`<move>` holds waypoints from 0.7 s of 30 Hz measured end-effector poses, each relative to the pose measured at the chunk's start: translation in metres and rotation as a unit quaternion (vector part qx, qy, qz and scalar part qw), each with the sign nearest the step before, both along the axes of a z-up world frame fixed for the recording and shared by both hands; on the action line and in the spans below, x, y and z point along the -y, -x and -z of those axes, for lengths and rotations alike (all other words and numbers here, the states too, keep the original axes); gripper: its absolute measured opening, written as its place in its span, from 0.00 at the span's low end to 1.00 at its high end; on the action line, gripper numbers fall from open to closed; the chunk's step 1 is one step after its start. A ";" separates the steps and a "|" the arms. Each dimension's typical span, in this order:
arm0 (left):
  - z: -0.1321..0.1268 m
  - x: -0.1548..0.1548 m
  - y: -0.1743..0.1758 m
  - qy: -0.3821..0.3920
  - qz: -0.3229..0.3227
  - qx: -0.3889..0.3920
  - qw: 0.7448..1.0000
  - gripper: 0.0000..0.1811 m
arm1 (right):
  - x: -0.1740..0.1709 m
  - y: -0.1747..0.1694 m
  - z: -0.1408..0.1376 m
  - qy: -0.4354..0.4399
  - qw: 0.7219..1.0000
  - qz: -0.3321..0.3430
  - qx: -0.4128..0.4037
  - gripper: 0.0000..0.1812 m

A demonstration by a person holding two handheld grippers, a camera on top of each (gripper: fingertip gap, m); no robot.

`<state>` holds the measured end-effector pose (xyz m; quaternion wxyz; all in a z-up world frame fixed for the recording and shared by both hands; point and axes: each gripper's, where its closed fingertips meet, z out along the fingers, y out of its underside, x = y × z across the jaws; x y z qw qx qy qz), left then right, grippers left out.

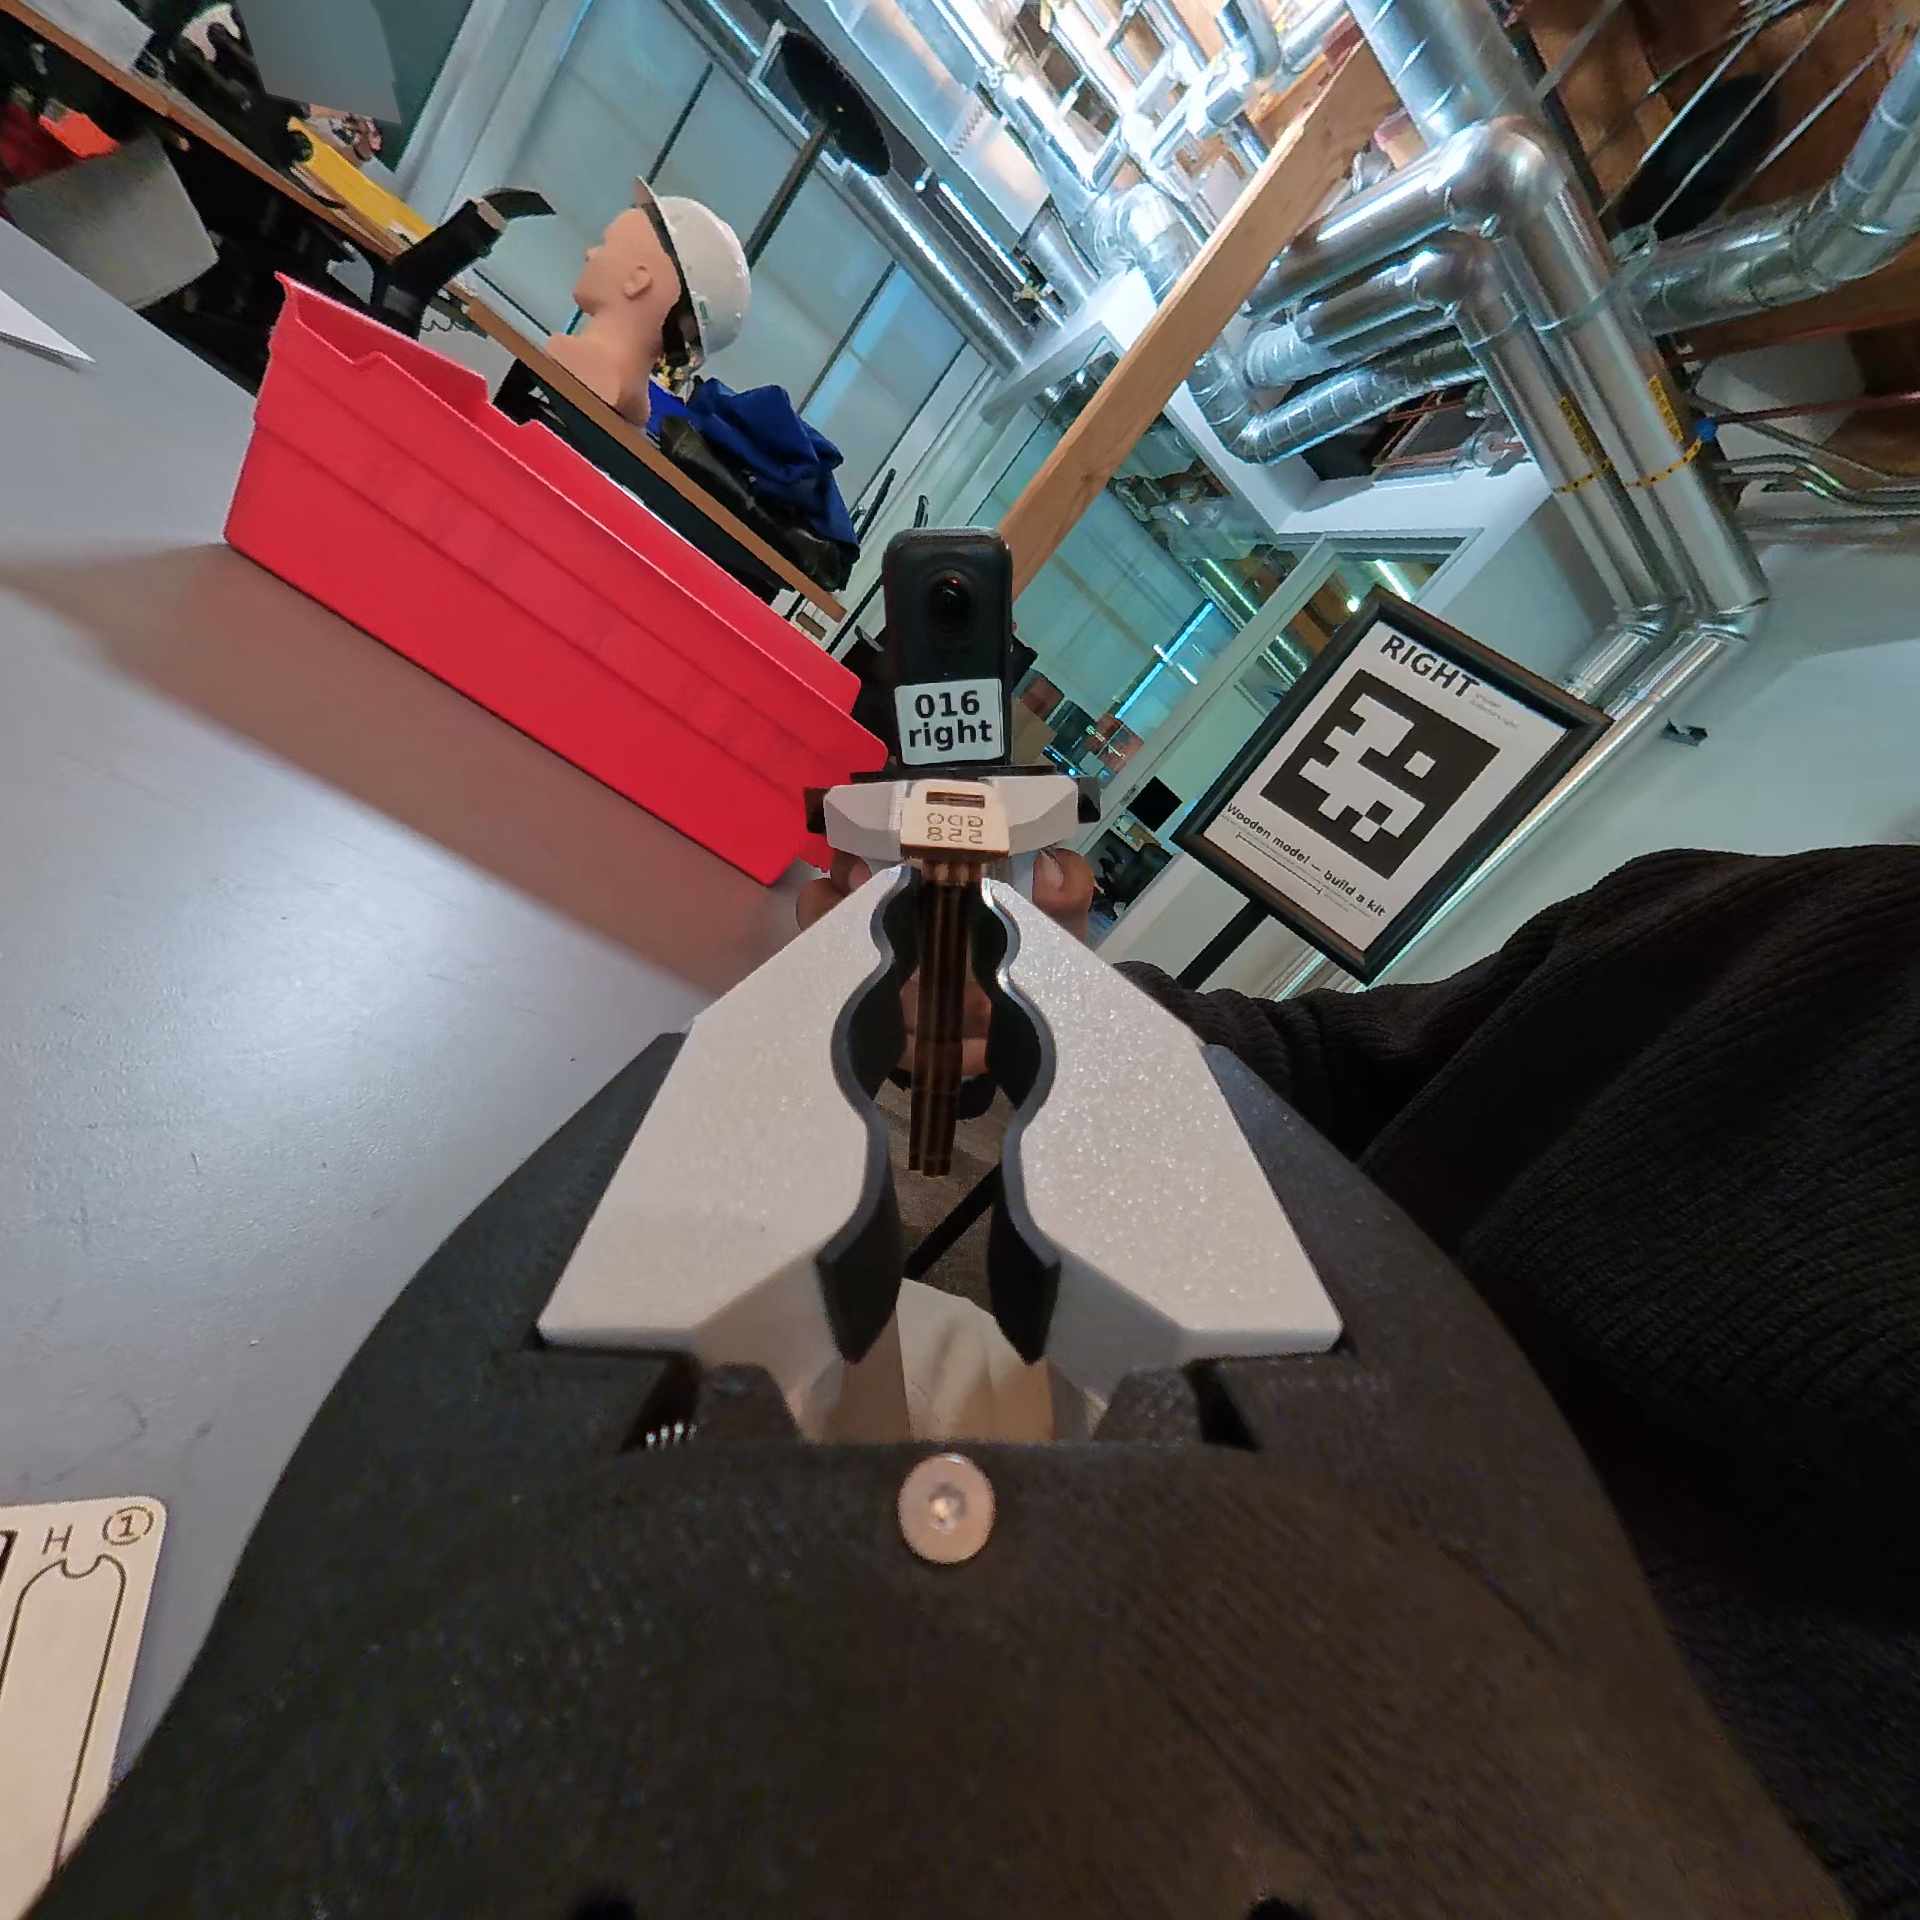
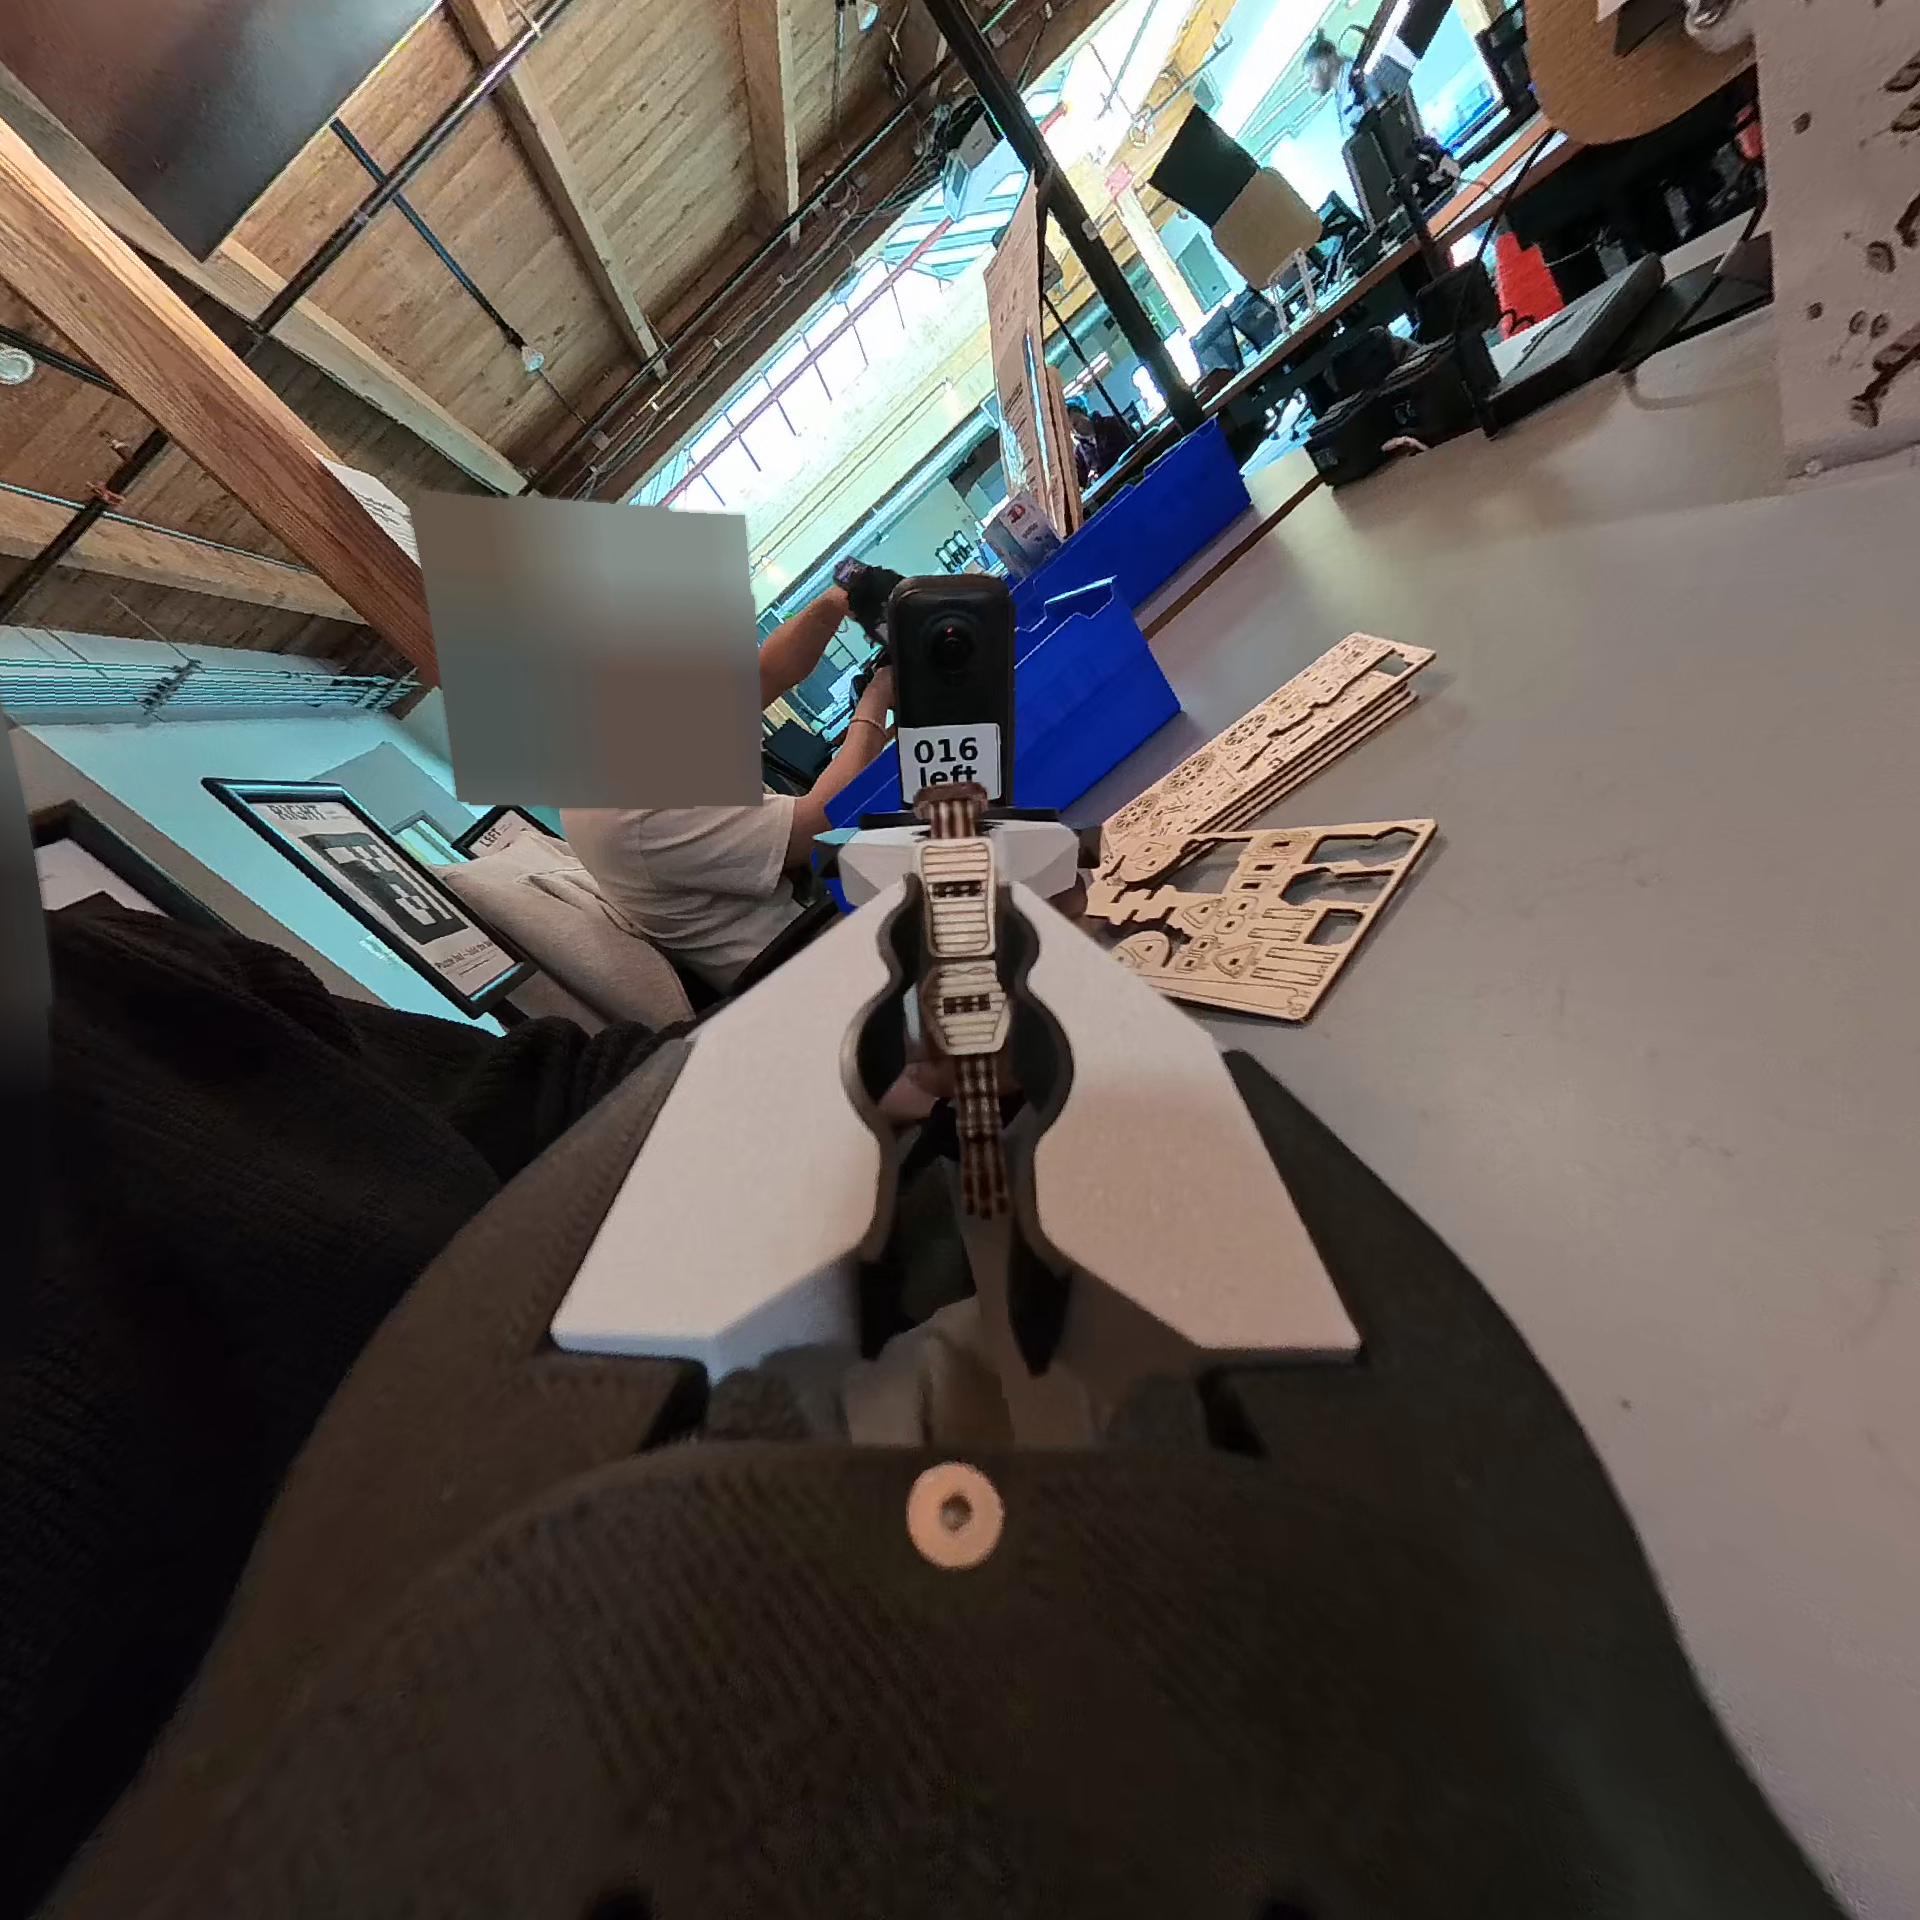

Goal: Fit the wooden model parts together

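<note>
Two grippers face each other tip to tip, both clamped on one wooden model part. In the left wrist view the left gripper (image 1: 943, 891) pinches the part (image 1: 935, 1039) edge-on, the right gripper (image 1: 951, 821) at 12 o'clock. In the right wrist view the right gripper (image 2: 961, 904) grips it; punched wooden sheets (image 2: 1262, 914) lie at 2 o'clock on the grey table (image 2: 1558, 1039).

White-fingered black hand-held gripper (image 1: 940, 904); black, seemingly knitted sleeve (image 1: 1662, 1091).
</note>
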<state>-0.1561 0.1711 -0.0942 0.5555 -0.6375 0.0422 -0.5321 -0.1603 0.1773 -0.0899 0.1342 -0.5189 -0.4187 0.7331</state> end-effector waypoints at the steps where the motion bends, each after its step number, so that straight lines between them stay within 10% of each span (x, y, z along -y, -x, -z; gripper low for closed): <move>1: 0.000 0.000 0.000 0.001 0.001 0.000 1.000 0.04 | 0.000 0.000 0.000 0.004 1.000 -0.002 0.002 0.07; 21: -0.002 0.002 -0.003 0.000 0.024 0.039 0.999 0.04 | 0.000 -0.003 -0.005 -0.040 0.999 0.023 -0.008 0.11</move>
